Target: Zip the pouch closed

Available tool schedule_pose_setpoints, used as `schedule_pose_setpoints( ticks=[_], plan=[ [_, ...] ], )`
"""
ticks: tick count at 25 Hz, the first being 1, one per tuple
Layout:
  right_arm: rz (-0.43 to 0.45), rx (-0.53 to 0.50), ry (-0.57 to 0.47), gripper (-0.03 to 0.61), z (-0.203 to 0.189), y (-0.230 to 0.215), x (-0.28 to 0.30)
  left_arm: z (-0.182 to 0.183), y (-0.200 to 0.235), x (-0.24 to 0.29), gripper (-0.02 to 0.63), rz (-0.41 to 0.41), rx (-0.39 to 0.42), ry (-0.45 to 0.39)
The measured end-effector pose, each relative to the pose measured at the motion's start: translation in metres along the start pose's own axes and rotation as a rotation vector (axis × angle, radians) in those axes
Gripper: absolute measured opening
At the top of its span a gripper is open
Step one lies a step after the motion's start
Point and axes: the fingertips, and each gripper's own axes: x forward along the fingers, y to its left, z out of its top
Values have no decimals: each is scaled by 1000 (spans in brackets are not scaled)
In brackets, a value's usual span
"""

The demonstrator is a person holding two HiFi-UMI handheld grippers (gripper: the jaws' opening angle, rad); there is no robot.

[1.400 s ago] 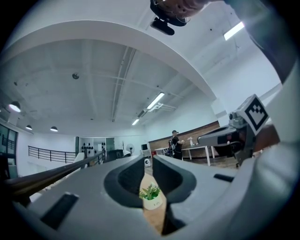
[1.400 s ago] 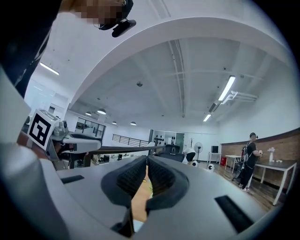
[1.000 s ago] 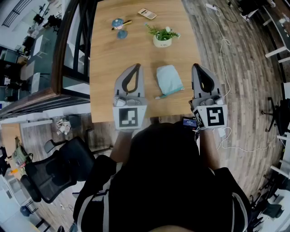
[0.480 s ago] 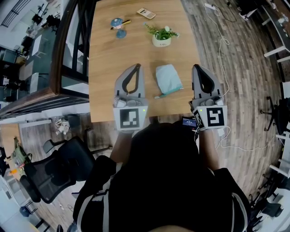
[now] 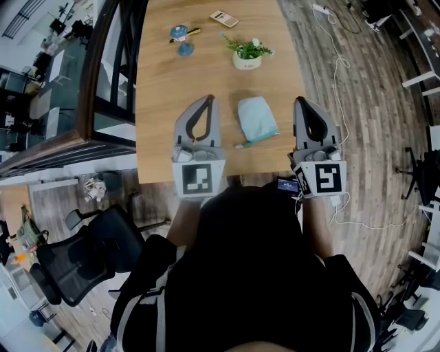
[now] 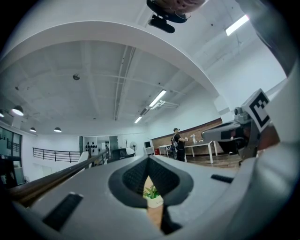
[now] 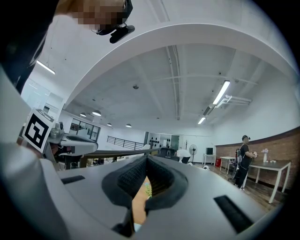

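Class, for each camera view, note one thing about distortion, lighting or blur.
Head view: fisheye bows the table edges; pouch evenly lit, sharp. Left gripper view: black vignette, ceiling lamp glares. Right gripper view: same vignette, mosaic patch at top left.

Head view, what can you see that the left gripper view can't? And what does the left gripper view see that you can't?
Only the head view shows the light blue pouch, lying between the left tool and the right tool, and the calculator. Only the left gripper view shows the ceiling lights and a person standing far off. Both show the potted plant, the wooden table and both tools.
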Motion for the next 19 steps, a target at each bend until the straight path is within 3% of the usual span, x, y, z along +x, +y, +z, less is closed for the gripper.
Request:
schedule_pose_setpoints(
  ticks=[19],
  plan=[
    [1,17,26,14,-11,-8,4,-12,-9,17,2,-44,10,39]
  ],
)
